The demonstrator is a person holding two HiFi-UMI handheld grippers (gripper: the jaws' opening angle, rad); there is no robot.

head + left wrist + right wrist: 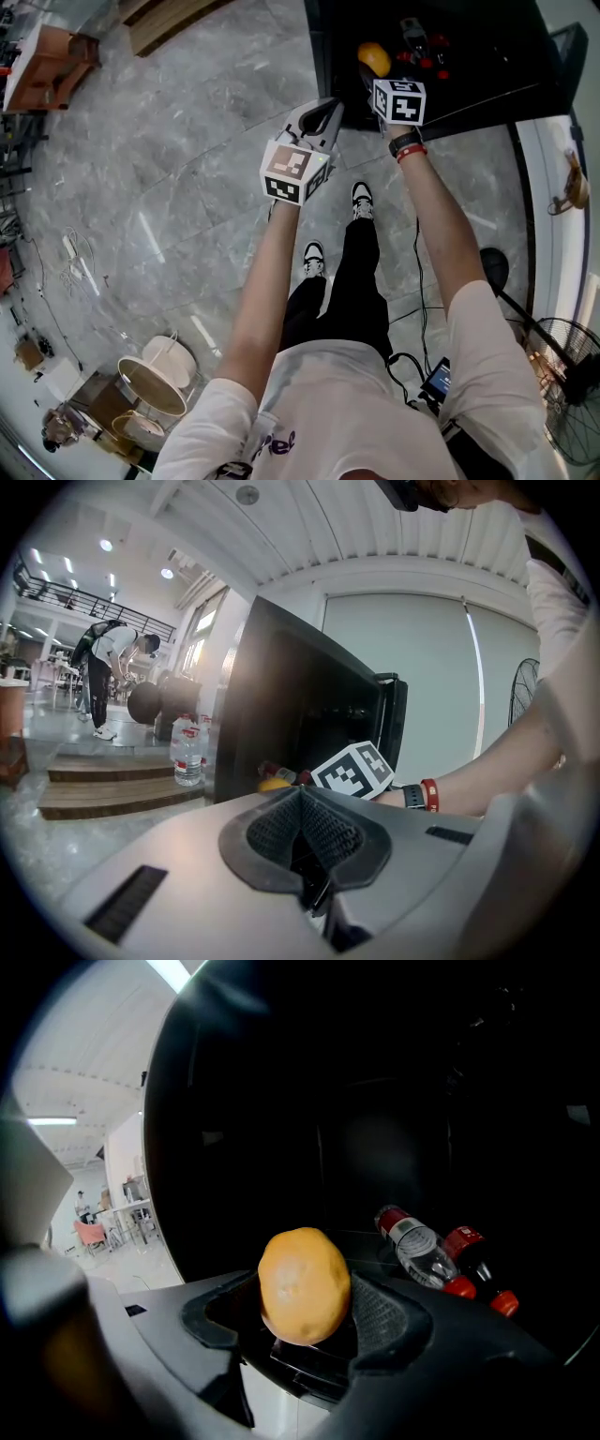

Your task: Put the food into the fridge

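An orange fruit (303, 1285) sits between the jaws of my right gripper (305, 1314), which is shut on it. In the head view the fruit (374, 58) is at the front edge of the open black fridge (487, 75), just ahead of the right gripper (373, 73). Inside the dark fridge (375, 1129) lie a clear bottle with a red cap (417, 1246) and a dark bottle (480, 1267). My left gripper (319, 117) hangs left of the fridge over the floor. Its jaws (305, 841) are shut with nothing in them.
The fridge's door (398, 724) stands open. Water bottles (187, 752) stand on the floor beside wooden steps (112, 785). A person (108, 667) bends over far off. A floor fan (562, 347) is at the right and white baskets (155, 380) lie behind.
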